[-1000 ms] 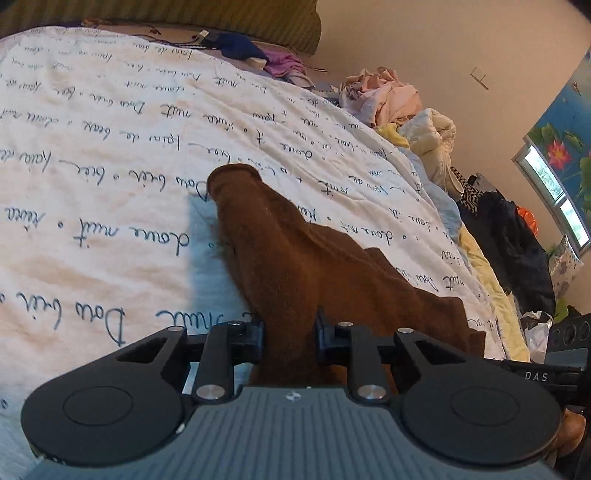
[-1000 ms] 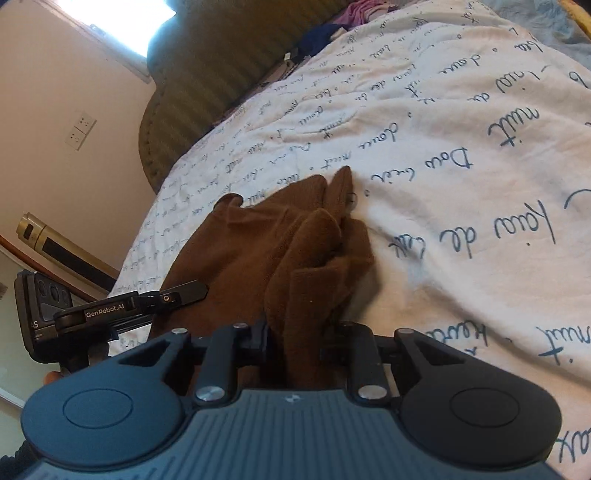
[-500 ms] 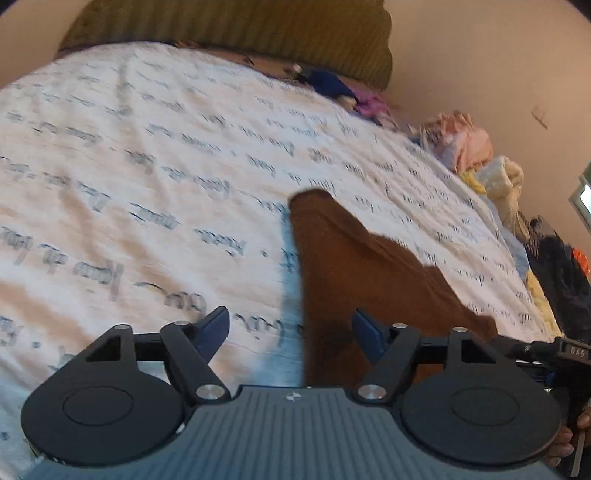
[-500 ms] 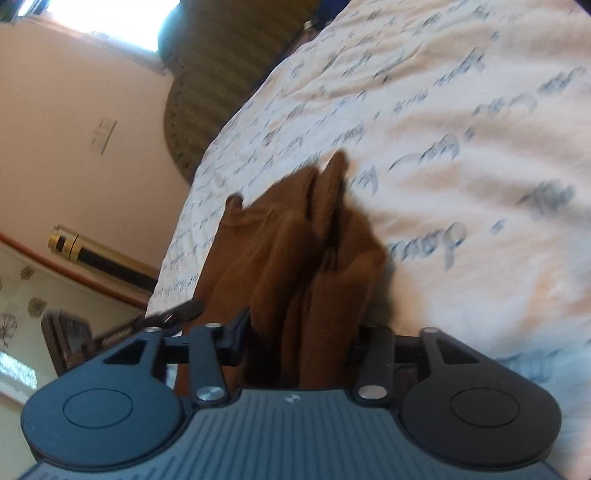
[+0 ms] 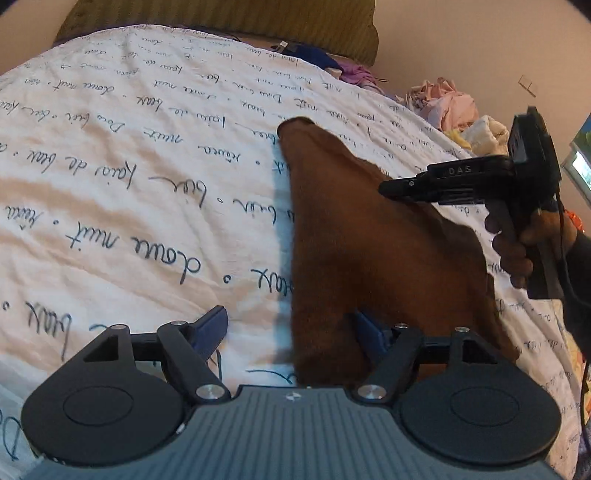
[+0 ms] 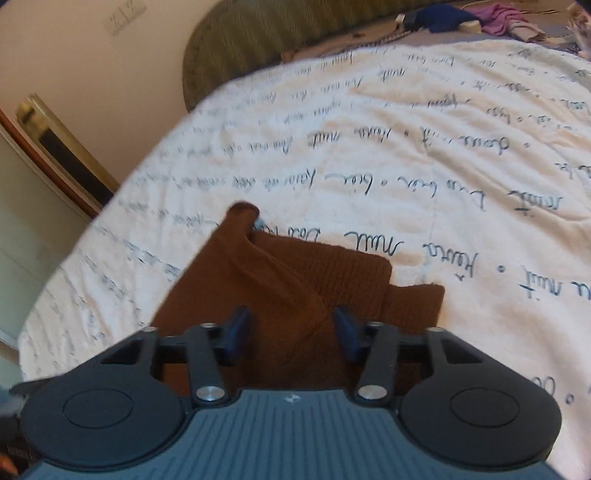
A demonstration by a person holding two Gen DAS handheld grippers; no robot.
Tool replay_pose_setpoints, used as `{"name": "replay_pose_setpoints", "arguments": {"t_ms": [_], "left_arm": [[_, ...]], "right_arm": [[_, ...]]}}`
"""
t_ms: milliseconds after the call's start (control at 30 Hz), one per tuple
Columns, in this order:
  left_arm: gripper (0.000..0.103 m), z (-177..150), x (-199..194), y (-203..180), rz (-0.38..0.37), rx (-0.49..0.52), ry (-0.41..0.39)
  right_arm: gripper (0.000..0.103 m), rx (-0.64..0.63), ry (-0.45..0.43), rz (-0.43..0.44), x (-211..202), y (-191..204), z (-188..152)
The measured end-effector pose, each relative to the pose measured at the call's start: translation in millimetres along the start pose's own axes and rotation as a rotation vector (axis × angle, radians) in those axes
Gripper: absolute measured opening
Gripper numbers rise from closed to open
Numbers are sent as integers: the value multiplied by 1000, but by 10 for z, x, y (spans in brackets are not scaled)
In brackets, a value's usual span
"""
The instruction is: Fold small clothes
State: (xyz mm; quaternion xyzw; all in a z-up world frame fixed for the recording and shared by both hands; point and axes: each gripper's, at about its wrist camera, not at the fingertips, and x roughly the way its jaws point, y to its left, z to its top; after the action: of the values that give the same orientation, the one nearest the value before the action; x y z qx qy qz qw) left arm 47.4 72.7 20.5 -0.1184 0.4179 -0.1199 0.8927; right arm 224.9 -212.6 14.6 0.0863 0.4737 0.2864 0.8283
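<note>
A small brown knit garment (image 5: 373, 236) lies partly folded on the white bedspread with dark handwriting print (image 5: 129, 192). My left gripper (image 5: 291, 328) is open above the garment's near left edge and holds nothing. My right gripper (image 6: 291, 332) is open just above the folded garment (image 6: 273, 280) and holds nothing. The right gripper also shows in the left wrist view (image 5: 391, 190), raised over the garment's right side in a hand.
A dark green headboard (image 6: 258, 40) stands at the far end of the bed. Loose clothes are heaped along the bed's right edge (image 5: 450, 107) and near the headboard (image 6: 480, 14). The bedspread (image 6: 443, 155) stretches beyond the garment.
Both grippers have opened and let go of the brown garment. The garment now lies flatter on the bed, and both grippers have lifted back from it.
</note>
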Motion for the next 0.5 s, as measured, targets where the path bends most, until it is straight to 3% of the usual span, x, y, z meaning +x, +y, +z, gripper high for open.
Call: {"name": "replay_pose_setpoints", "arguments": {"t_ms": [133,200,267,333,433,467,500], "left_arm": [[82,-33,-25,22,-31,-7,-14],[85,-38,4,41,-42,5,-18],[84,-35,15,12,-43,20,-31],[83,8,8,3,-59,14,-33],[79,48,-15,88,-134,-55,-10],[78,46,-7,128,-157,-83,8],[75,40,0,171,-182,-109,22]], "right_arm": [[5,-13,-56,-24,-237,-64,-119],[5,78,-65,-38,-265,-302,-189],[5,139,-86,14,-262,-386,-297],[13,213,-110,37,-370,-392,-353],[47,340,-234,80,-772,-403,-586],[71,360,-258,127,-916,-398,-724],[78,365,-250,167,-1012,-381,-856]]}}
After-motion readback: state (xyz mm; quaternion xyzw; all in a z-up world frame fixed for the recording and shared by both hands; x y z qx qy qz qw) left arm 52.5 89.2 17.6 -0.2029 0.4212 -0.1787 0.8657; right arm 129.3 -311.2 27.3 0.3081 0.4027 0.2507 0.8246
